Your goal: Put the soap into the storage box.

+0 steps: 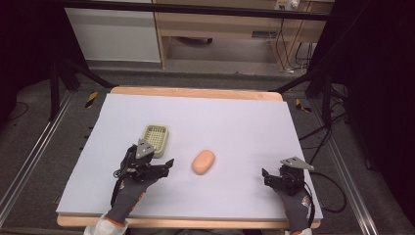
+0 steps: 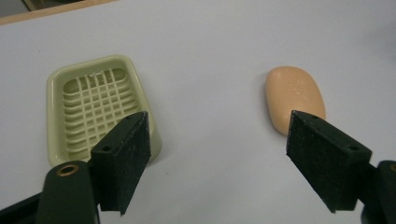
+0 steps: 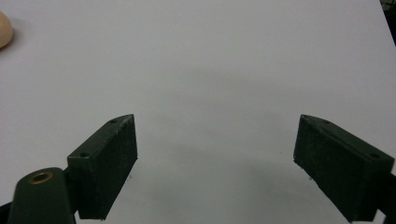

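Note:
An orange oval bar of soap lies flat near the middle of the white table sheet. A pale green slotted soap dish sits empty to its left and a little farther back. My left gripper hovers between them, open; in the left gripper view the dish is ahead on the left and the soap ahead on the right, with nothing between the jaws. My right gripper stands open at the front right over bare sheet. An edge of the soap shows at the top left there.
The sheet covers a wooden table whose edge shows at the back. Black frame legs and cables stand off the right side, and rails run along both sides on the floor.

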Demonstrator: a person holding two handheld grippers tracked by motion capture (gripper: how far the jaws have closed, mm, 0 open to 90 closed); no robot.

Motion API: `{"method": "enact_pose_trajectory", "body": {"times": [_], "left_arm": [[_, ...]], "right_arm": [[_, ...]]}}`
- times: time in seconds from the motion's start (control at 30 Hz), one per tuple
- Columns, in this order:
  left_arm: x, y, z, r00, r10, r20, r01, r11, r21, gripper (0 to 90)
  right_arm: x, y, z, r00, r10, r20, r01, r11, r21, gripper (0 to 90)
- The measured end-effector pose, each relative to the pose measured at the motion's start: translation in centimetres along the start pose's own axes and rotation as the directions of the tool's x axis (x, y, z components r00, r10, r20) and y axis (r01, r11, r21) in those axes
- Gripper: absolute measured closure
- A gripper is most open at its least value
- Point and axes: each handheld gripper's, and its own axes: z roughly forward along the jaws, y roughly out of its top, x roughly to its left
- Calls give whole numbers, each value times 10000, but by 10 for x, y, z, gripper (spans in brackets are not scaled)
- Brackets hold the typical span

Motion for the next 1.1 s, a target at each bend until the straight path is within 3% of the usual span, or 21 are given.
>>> {"method": "enact_pose_trajectory", "body": {"times": [0.73,0.93,1.1], "left_arm": [[-22,19,21,9989,317,357,-322,9994,137,209],[-28,22,27,9969,706,347,-718,9968,345,208],[-31,23,34,9967,658,473,-676,9971,361,208]], "right_arm": [[0,0,0,10000,-29,-20,29,10000,7,133],[1,0,1,10000,-35,-3,35,10000,21,133],[1,0,1,10000,-39,7,38,10000,24,133]]}}
